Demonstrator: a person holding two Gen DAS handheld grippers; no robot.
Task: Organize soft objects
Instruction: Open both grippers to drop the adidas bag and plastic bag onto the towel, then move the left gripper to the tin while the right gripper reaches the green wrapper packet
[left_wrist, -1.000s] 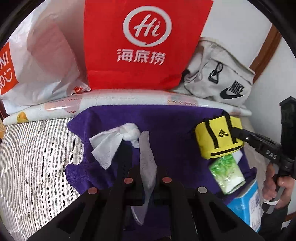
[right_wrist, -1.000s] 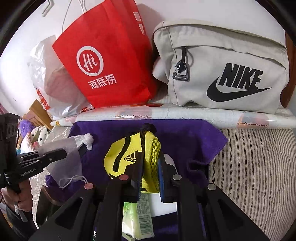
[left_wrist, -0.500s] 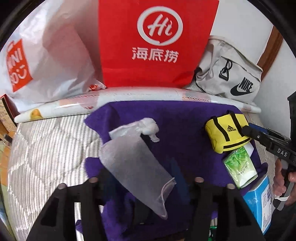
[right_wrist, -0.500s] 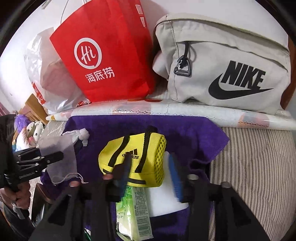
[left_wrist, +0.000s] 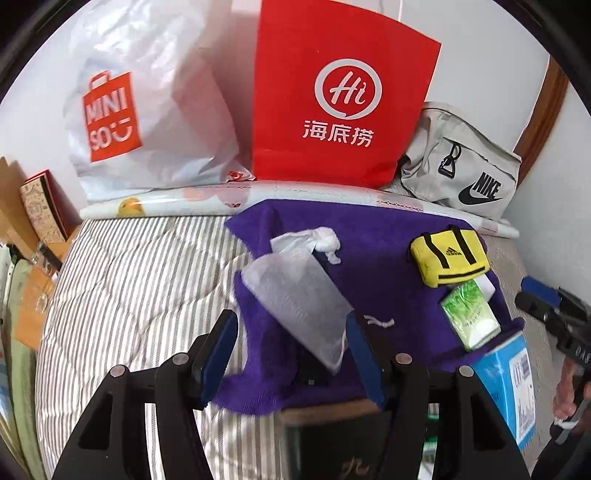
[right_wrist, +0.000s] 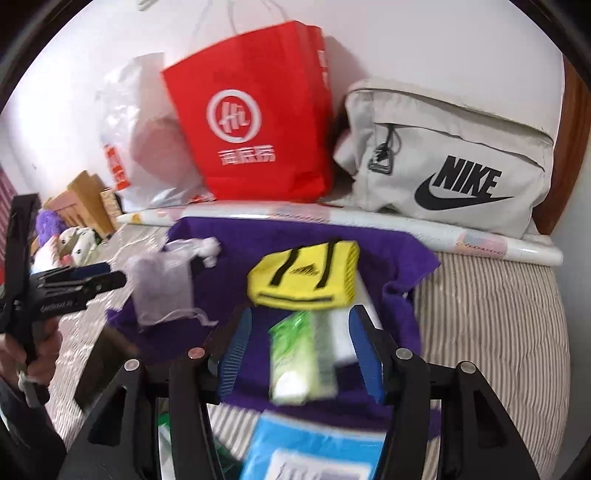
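Left wrist view: the left gripper (left_wrist: 290, 354) stands about half open with nothing pressed between its blue pads; the translucent white pouch (left_wrist: 295, 299) lies slack on the purple towel (left_wrist: 373, 258), its lower end reaching down between the jaws and near the right-hand pad, its knotted top lying ahead of them. The yellow pouch (left_wrist: 448, 260) sits ahead and well to the right of these jaws, with the green tissue pack (left_wrist: 471, 319) just below it and a blue box (left_wrist: 509, 384) at the towel's near corner. One risk, as a judgement: the pouch's loose drawstring lies close to the right-hand pad, so a careless withdrawal could snag it and drag the pouch out of place. Right wrist view: the right gripper (right_wrist: 301, 354) has its jaws opening, about half wide, gripping nothing; the green tissue pack (right_wrist: 303, 358) lies between them on the purple towel (right_wrist: 402, 258) without visible pad contact, though the picture is blurred. The yellow pouch (right_wrist: 306, 277) rests just ahead of the jaw tips, free. A second risk: the light tissue pack, lying between the pads, could be nudged off the towel. The left gripper (right_wrist: 110, 275) appears at far left beside the translucent white pouch (right_wrist: 162, 288).
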